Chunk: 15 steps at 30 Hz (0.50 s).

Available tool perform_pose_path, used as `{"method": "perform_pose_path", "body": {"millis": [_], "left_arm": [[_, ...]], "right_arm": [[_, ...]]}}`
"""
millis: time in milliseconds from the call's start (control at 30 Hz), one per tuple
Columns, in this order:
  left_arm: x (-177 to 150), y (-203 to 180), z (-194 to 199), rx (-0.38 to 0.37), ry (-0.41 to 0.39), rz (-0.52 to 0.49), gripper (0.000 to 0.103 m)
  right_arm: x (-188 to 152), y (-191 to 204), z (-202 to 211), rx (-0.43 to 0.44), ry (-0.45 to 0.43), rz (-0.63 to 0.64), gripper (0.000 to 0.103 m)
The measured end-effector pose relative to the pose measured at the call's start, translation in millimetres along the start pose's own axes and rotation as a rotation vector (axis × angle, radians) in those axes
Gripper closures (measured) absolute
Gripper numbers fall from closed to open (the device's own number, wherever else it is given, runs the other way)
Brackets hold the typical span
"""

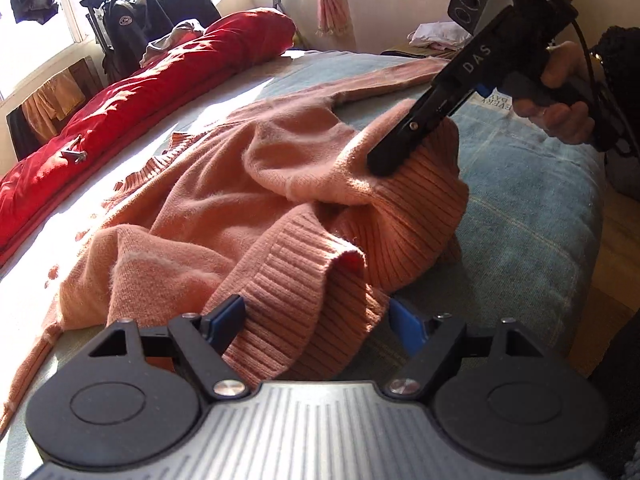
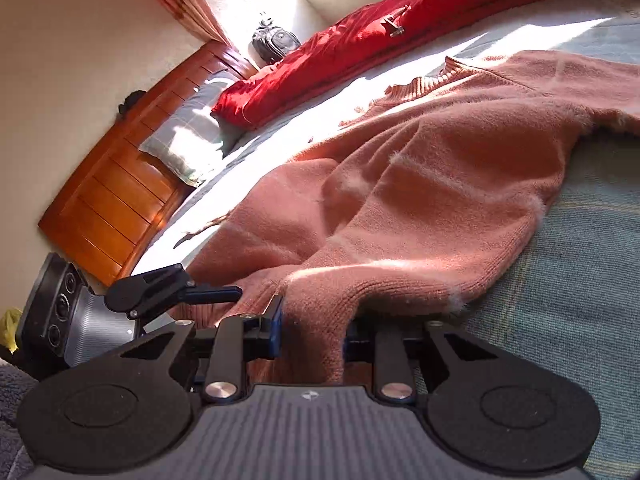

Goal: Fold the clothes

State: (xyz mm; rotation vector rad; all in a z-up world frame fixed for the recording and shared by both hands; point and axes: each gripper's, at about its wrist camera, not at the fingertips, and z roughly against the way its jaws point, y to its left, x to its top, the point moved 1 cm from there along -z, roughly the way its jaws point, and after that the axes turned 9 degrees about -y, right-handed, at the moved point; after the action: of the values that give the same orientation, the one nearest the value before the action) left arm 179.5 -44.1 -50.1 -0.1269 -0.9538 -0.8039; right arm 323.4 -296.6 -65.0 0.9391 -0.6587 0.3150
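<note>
A salmon-pink knitted sweater lies rumpled on the bed. Its ribbed hem is bunched up near the bed's front edge. In the left wrist view my left gripper stands open, and a fold of the ribbed hem lies between its blue pads. My right gripper, held by a hand, comes down from the upper right and is shut on a raised part of the hem. In the right wrist view, that right gripper pinches sweater fabric between its pads. A left gripper finger shows at the left.
A red quilt lies along the far side of the bed. Dark jackets hang on a rack by the window. A wooden headboard and a pillow are at the bed's head. Folded pale clothes sit beyond the bed.
</note>
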Motion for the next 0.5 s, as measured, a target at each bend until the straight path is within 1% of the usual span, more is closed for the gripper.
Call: {"method": "perform_pose_path", "body": {"millis": [67,167,233,267,300,333,367,433,500], "left_arm": [[-1,-3,1,0.006,-0.003,-0.036,0.024],[-2,-7,2,0.004,-0.01,-0.085,0.024],[-2,-9,2,-0.001,-0.015,-0.114,0.024],[-2,-11,2,-0.001,-0.019,-0.129,0.024],[-2,-13,2,-0.005,-0.022,-0.142,0.024],[-2,-15,1,-0.014,-0.024,-0.152,0.024],[-2,-16,-1,-0.021,-0.024,-0.158,0.024],[-1,-19,-4,-0.034,-0.023,-0.159,0.024],[-1,-21,-7,-0.045,-0.021,-0.163,0.024]], "right_arm": [[1,3,10,-0.01,-0.022,0.0,0.081],[12,12,38,-0.042,-0.091,0.005,0.085],[20,15,58,-0.076,-0.129,-0.002,0.088],[24,16,68,-0.098,-0.144,-0.005,0.09],[27,16,79,-0.119,-0.159,-0.008,0.094],[29,15,90,-0.139,-0.174,-0.011,0.095],[30,14,98,-0.165,-0.179,-0.009,0.095],[29,7,106,-0.236,-0.161,-0.008,0.094],[19,-5,102,-0.309,-0.093,-0.019,0.09]]}}
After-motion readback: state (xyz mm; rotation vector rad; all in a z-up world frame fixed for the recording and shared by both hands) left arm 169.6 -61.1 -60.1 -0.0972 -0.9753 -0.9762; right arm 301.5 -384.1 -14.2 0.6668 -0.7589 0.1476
